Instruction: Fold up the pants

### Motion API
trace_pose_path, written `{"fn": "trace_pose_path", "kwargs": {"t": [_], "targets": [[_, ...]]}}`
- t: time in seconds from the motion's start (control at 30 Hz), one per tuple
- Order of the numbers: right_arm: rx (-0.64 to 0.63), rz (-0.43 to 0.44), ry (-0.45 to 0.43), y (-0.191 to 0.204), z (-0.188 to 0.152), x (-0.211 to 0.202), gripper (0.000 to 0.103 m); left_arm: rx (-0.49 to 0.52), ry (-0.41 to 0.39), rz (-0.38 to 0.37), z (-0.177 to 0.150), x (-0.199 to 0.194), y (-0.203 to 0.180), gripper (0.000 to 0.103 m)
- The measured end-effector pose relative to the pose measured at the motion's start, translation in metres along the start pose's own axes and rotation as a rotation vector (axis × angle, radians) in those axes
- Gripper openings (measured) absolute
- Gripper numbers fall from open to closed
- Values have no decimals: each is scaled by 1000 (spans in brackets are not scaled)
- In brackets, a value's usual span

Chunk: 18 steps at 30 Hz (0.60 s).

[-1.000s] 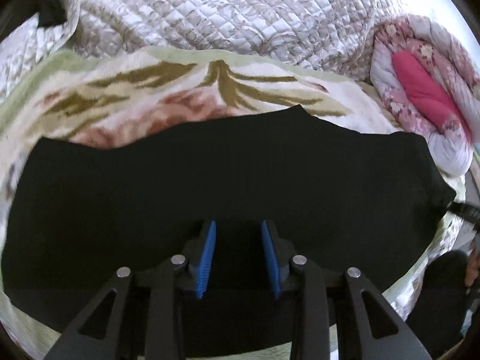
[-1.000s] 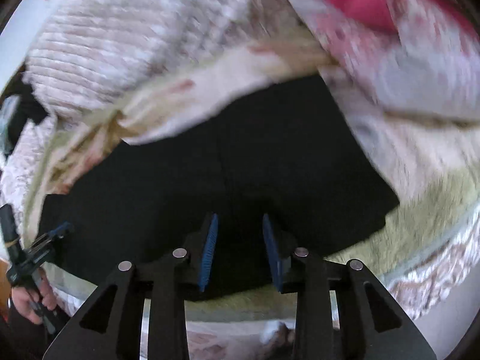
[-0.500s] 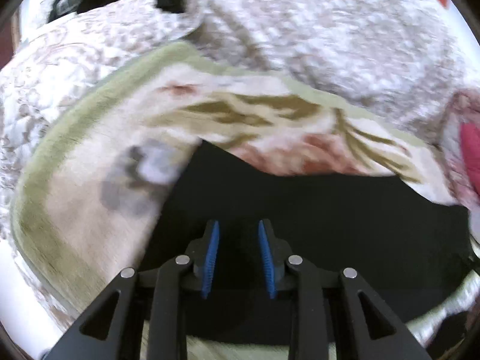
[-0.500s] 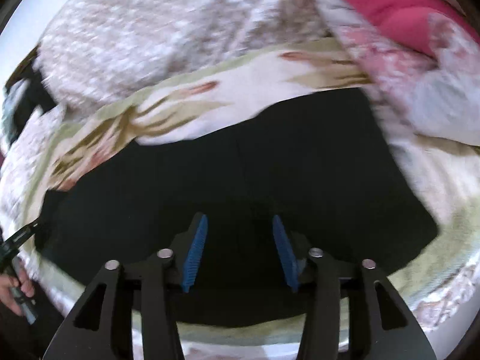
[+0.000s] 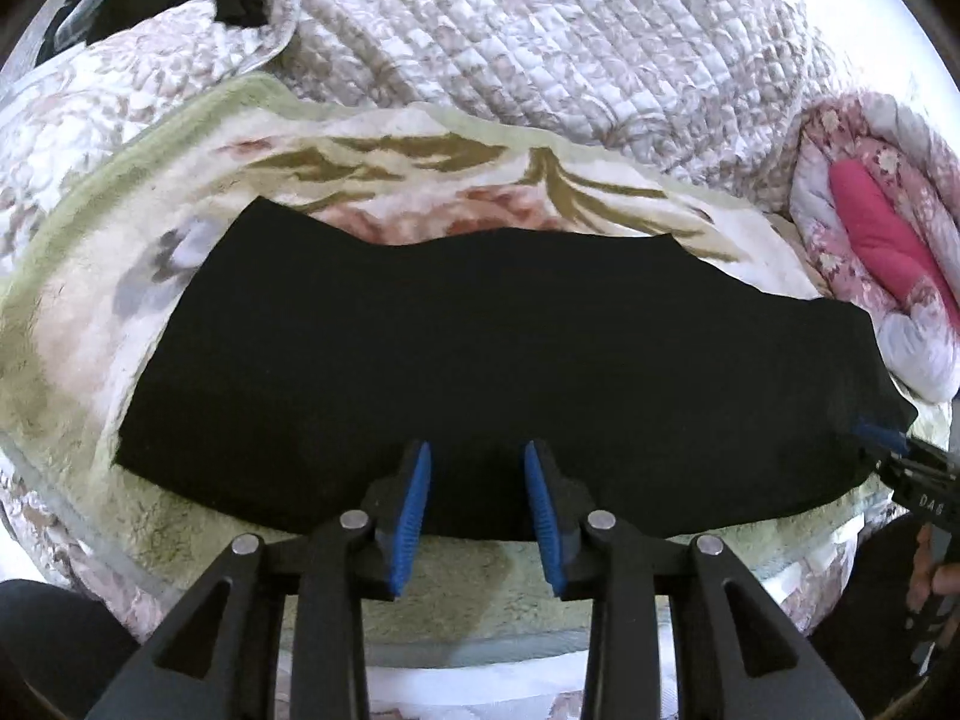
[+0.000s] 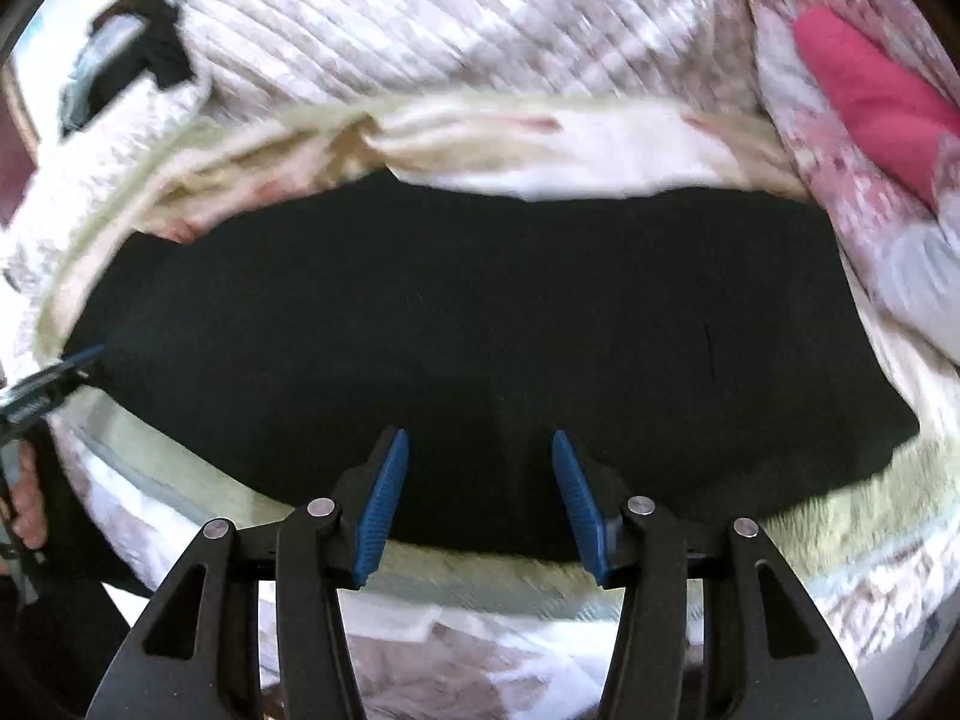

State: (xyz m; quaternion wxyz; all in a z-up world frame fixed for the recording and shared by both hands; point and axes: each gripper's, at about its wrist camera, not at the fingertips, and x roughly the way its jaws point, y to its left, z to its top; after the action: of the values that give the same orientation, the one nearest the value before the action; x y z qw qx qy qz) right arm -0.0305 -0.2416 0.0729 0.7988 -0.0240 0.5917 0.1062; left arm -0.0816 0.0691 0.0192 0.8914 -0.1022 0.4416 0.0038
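Since the frame half a second back, the left wrist view has been swung rightward, so that the flat black fabric pants (image 5: 498, 372) are again seen across nearly their whole length, and the right gripper's jaws have been spread wider. The pants are recorded lying flat as a long dark band on the cream plush blanket with green border and leaf pattern (image 5: 90, 312), which is spread over the quilted pale floral bedspread (image 5: 540, 42) on the bed; a rolled pink-and-white floral comforter (image 5: 870, 228) sits just beside the garment's right end. The left gripper (image 5: 477, 510) is held released, nothing between its blue pads, with the near edge of the pants directly in front of the fingertips. The right gripper (image 6: 480, 495) is likewise released and empty, poised over the near hem; in the left view it is seen at the garment's right corner. Risks noted: black cloth shows no visible layer lines, so a pinch could be closed on one layer only, or on the plush blanket beneath, which would be dragged along with the fold. Uneven lifting by the two grippers would likely skew the fold. The right view is motion-blurred, so exact contact cannot be judged.
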Motion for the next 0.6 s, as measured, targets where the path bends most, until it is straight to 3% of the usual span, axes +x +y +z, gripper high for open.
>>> {"fn": "trace_pose_path", "kwargs": {"t": [0.07, 0.2, 0.27, 0.33, 0.4, 0.6], "targets": [[22, 13, -3, -4, -3, 1, 51, -22, 41, -13, -3, 9, 7, 36], [83, -9, -61, -13, -1, -16, 51, -3, 16, 0, -1, -3, 5, 36], [115, -70, -7, -24, -5, -9, 51, -10, 13, 3, -1, -4, 6, 36], [166, -60, 12, -34, -7, -5, 51, -2, 41, 9, -3, 2, 6, 37], [215, -27, -35, -39, -6, -16, 51, 6, 37, 17, -3, 1, 4, 37], [231, -51, -101, -45, 1, -26, 51, 12, 18, -5, 11, -6, -6, 37]]}}
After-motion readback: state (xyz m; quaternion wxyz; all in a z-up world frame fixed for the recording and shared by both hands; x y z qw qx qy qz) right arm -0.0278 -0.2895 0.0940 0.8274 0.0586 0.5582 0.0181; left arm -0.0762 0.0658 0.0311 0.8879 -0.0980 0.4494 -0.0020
